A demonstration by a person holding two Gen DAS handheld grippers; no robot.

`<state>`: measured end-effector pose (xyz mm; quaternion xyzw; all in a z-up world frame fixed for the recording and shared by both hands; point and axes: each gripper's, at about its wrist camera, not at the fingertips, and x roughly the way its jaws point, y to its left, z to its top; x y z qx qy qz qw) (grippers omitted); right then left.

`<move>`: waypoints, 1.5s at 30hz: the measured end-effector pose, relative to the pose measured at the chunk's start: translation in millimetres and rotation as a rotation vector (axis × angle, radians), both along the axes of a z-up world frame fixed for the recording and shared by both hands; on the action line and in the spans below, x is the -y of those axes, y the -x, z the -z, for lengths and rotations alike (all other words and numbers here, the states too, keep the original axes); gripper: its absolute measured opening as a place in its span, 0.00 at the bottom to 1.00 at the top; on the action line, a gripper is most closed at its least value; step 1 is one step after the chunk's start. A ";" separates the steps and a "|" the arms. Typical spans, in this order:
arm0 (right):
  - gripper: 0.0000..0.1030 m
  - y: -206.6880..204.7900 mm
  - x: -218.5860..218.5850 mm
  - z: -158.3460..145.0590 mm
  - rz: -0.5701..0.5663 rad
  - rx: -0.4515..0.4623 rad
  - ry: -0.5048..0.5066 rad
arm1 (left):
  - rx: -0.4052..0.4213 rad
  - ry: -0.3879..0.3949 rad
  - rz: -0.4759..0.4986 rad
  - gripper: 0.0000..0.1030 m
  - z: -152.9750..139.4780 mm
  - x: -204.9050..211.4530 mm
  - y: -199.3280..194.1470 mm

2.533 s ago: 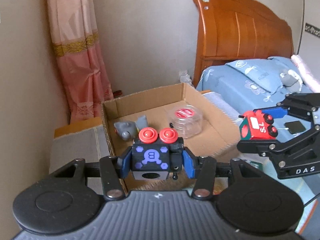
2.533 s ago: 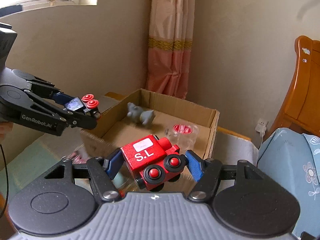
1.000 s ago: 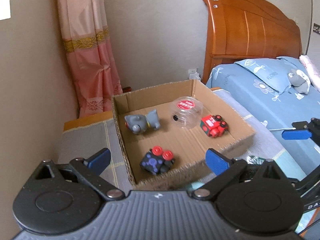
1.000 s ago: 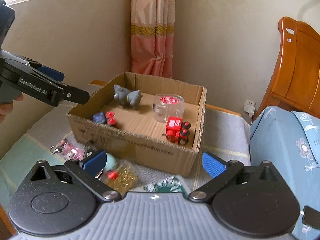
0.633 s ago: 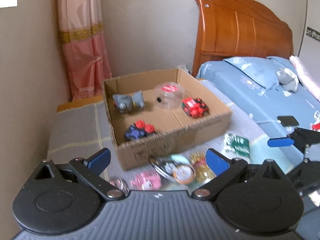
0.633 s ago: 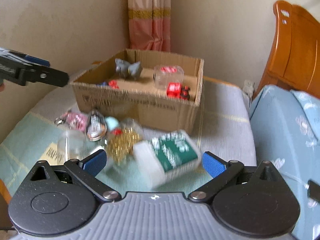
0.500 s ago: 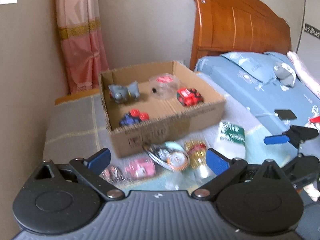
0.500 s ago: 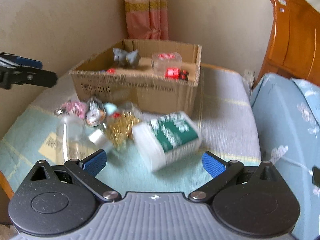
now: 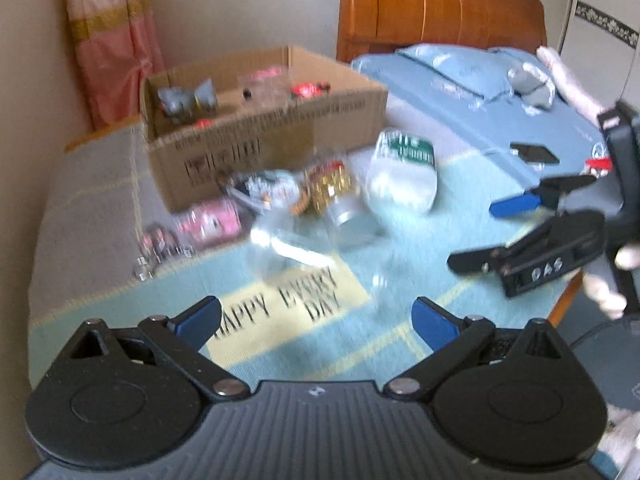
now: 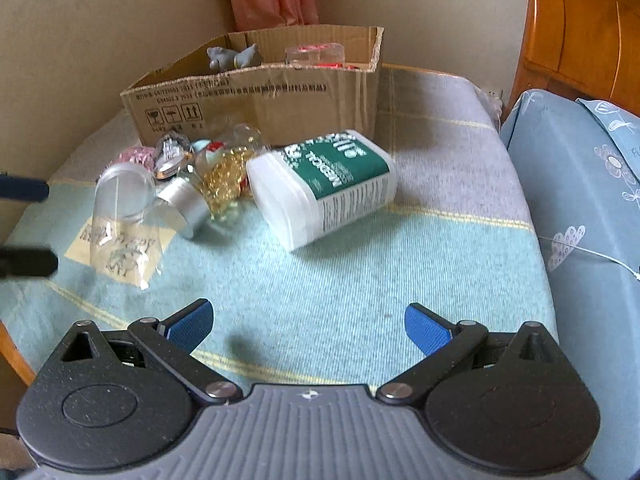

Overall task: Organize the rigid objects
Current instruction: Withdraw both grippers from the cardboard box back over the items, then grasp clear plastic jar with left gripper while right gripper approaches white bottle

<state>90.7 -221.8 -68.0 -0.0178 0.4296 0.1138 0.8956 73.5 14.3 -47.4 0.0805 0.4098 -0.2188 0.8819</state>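
Observation:
A cardboard box point(image 10: 256, 96) stands at the far side of the table and holds a grey elephant toy point(image 10: 234, 57), a clear round tub point(image 10: 314, 53) and red toys. In front of it lie a white bottle with a green label point(image 10: 324, 186), a jar of gold beads point(image 10: 224, 178), a clear cup point(image 10: 122, 204) and pink items point(image 10: 138, 157). My right gripper point(image 10: 308, 326) is open and empty above the cloth, short of the bottle. My left gripper point(image 9: 316, 322) is open and empty over the "HAPPY EVERY DAY" print point(image 9: 280, 304). The box point(image 9: 256, 136) and bottle point(image 9: 404, 172) appear blurred there.
A blue-green cloth point(image 10: 360, 280) covers the table. A bed with blue bedding point(image 10: 592, 200) and a wooden headboard point(image 9: 440, 4) lies to the right. A pink curtain point(image 9: 112, 36) hangs behind the box. The right gripper point(image 9: 532, 224) shows in the left wrist view.
Both grippers let go of their toy blocks into the box, opened, and pulled back and down toward the near side of the table. The loose items in front of the box came into view.

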 end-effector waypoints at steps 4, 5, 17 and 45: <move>1.00 5.1 1.6 1.4 -0.015 0.008 0.018 | -0.027 -0.017 0.004 0.98 17.6 1.8 0.5; 1.00 5.6 1.3 1.4 -0.021 0.009 0.024 | -0.034 -0.019 0.006 0.98 21.2 1.9 0.0; 1.00 7.1 2.8 5.3 -0.092 0.026 0.080 | 0.016 -0.019 0.008 0.99 41.9 3.6 -2.9; 1.00 -21.3 12.7 8.6 -0.292 0.086 0.064 | 0.108 -0.015 0.147 0.90 40.4 20.1 -36.6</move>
